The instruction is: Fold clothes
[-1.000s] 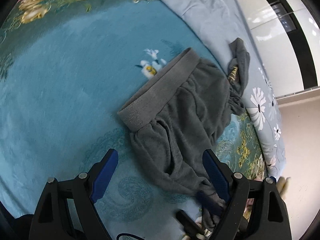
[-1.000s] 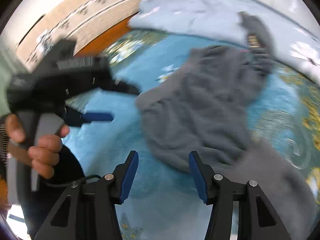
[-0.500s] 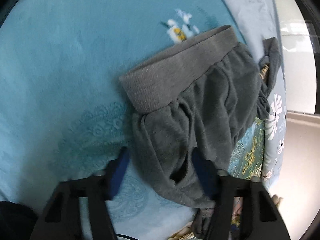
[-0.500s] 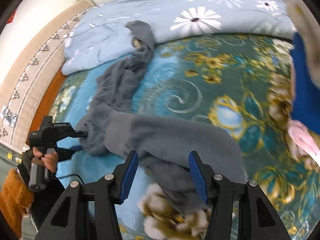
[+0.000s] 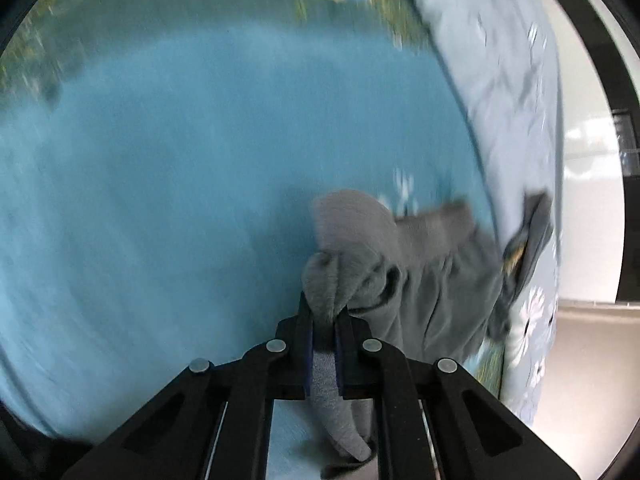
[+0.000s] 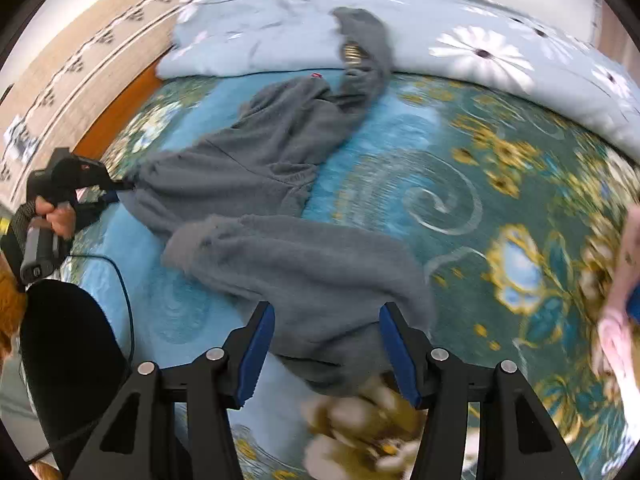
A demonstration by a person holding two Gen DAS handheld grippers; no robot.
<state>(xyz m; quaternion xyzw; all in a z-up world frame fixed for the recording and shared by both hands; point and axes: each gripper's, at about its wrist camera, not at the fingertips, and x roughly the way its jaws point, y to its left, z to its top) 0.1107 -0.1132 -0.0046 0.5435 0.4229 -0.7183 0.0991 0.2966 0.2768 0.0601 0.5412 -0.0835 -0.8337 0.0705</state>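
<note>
A grey fleece garment (image 6: 280, 160) lies crumpled across the teal flowered blanket (image 6: 440, 208). My left gripper (image 5: 322, 308) is shut on a bunched fold of the garment (image 5: 432, 280) near its ribbed band, and cloth hangs down between the fingers. In the right wrist view the left gripper (image 6: 118, 188) pinches the garment's left edge, held by a hand (image 6: 56, 216). My right gripper (image 6: 326, 320) hovers over a long grey limb of the garment (image 6: 320, 276); its jaws are opening, with the cloth lying between the blue pads (image 6: 256, 348) and untouched by them.
A pale blue quilt with white daisies (image 6: 480, 52) is heaped along the far side, and one end of the garment rests on it. A blurred white and brown fluffy thing (image 6: 360, 432) lies below the right gripper. A pink item (image 6: 624, 280) is at the right edge. A black cable (image 6: 122, 280) trails at left.
The left gripper came down onto the garment and shut on a fold by the ribbed band, lifting it. The right gripper swung from the bed's right part back over the grey limb.
</note>
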